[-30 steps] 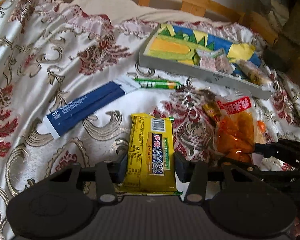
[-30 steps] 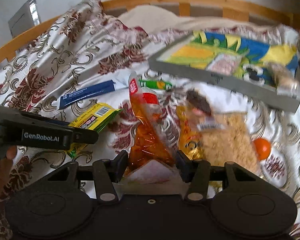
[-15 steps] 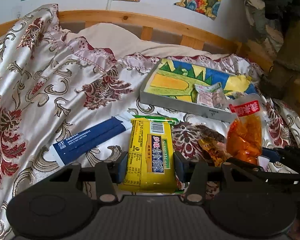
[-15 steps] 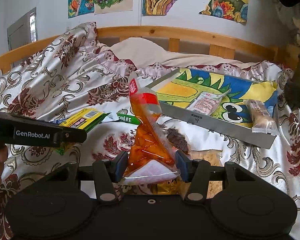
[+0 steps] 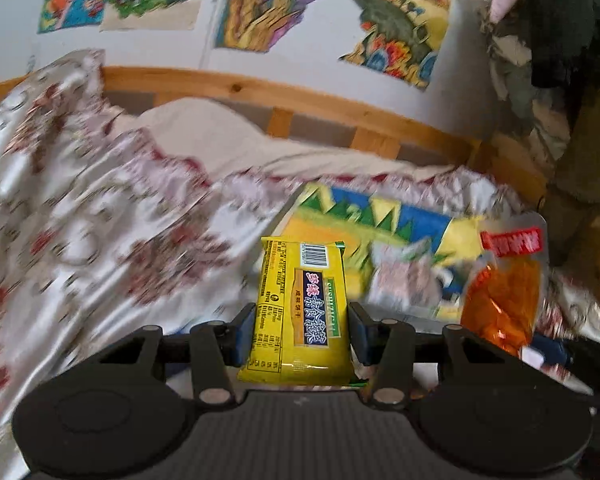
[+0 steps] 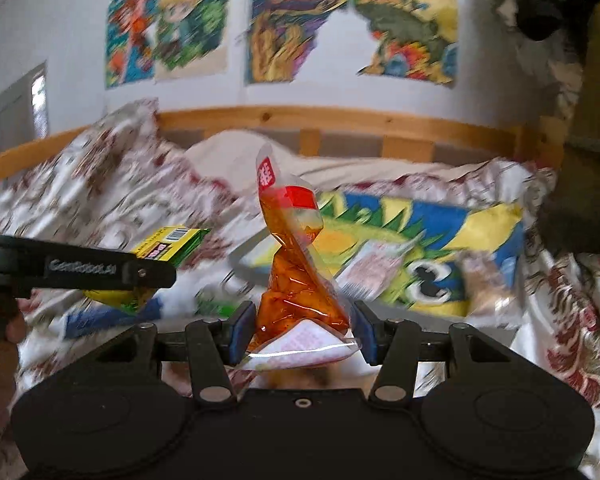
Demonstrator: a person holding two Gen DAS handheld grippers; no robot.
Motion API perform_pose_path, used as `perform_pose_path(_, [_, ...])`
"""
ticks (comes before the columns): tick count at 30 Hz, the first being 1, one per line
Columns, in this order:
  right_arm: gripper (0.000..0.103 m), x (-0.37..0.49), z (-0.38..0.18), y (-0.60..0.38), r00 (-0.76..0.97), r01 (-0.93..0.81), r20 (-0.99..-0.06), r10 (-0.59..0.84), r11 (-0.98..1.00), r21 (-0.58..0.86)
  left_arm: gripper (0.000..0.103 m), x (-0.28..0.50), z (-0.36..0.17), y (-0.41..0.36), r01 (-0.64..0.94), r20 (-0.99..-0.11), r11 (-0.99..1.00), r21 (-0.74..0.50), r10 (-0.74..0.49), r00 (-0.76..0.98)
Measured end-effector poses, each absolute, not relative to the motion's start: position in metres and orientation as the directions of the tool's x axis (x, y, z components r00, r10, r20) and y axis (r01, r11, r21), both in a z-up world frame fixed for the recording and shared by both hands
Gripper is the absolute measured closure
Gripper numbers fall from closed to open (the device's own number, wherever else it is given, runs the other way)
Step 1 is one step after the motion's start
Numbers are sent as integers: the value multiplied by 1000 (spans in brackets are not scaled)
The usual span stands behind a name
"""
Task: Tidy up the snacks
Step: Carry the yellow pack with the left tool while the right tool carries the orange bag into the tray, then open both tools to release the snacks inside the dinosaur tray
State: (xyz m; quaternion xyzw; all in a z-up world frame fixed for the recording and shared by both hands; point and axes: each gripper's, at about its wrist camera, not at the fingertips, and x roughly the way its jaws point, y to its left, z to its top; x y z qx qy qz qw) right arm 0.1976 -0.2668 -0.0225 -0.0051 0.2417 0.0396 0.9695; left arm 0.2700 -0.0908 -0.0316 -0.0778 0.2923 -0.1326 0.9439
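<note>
Yellow biscuit packet [image 5: 300,312] sits clamped lengthwise in my left tongs [image 5: 300,334], barcode end toward twelve o'clock. My right tongs [image 6: 300,330] pinch the orange snack bag [image 6: 296,280] by its base, top twisting upward. Below both lies the floral bedspread [image 5: 100,240]; the colourful tray [image 6: 440,232] lies at one o'clock, posters [image 6: 300,20] on the wall beyond.

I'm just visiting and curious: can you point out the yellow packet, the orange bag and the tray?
yellow packet [image 5: 300,312]: left wrist view, middle of its label.
orange bag [image 6: 296,292]: right wrist view, its orange body.
tray [image 6: 484,216]: right wrist view, bare painted floor.
</note>
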Motion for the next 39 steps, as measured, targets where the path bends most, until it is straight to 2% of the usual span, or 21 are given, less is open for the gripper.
perform_pose_path(10, [49,254,-31,-327,901,64,-431,-44,997,33,52,359,-49,-177,231,-549,930,-284,-356,756])
perform_pose_path(13, [49,269,-42,-341,899,84,-431,-81,996,-14,52,376,-60,-194,238,-565,933,-271,-354,745])
perform_pose_path(18, [49,283,-53,-351,893,94,-442,-80,996,10,52,395,-77,-215,237,-603,950,-204,-312,734])
perform_pose_path(24, [49,297,-69,-352,867,83,-492,-71,997,2,52,402,-95,-220,218,-650,964,-151,-263,713])
perform_pose_path(28, [48,301,-73,-347,860,61,-506,-67,998,-27,51,403,-102,-216,199,-668,966,-162,-256,699])
perform_pose_path(34, [48,302,-79,-342,845,57,-528,-85,996,-68,51,400,-104,-220,195,-674,973,-122,-226,704])
perform_pose_path(36, [50,302,-79,-341,847,63,-524,-90,996,-69,49,400,-104,-220,195,-677,974,-116,-222,702])
perform_pose_path(39, [45,302,-78,-344,849,70,-521,-87,996,-51,42,400,-103,-218,170,-685,979,-109,-198,701])
